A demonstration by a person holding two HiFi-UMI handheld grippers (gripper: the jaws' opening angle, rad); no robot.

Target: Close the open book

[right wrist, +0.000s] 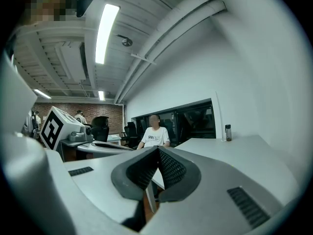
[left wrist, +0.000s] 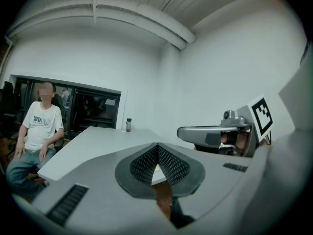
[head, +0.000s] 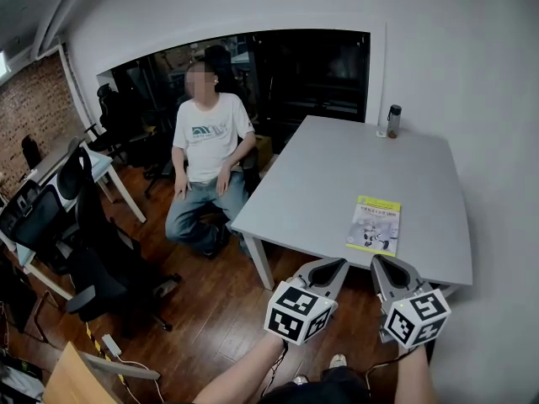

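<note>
A thin book (head: 375, 224) with a yellow-green cover lies flat and closed on the grey table (head: 328, 175), near its front right edge. Both grippers hover side by side just in front of that edge, short of the book and touching nothing. The left gripper (head: 336, 264) is shut with nothing in it, its mesh pads meeting in the left gripper view (left wrist: 157, 147). My right gripper (head: 380, 262) is shut and empty too, pads together in the right gripper view (right wrist: 158, 151). Each gripper shows in the other's view: the right gripper (left wrist: 215, 133), the left gripper (right wrist: 98, 145).
A dark bottle (head: 393, 121) stands at the table's far corner by the white wall. A person (head: 206, 154) sits on a chair at the table's left side. Black office chairs (head: 101, 259) and another desk crowd the wooden floor at left.
</note>
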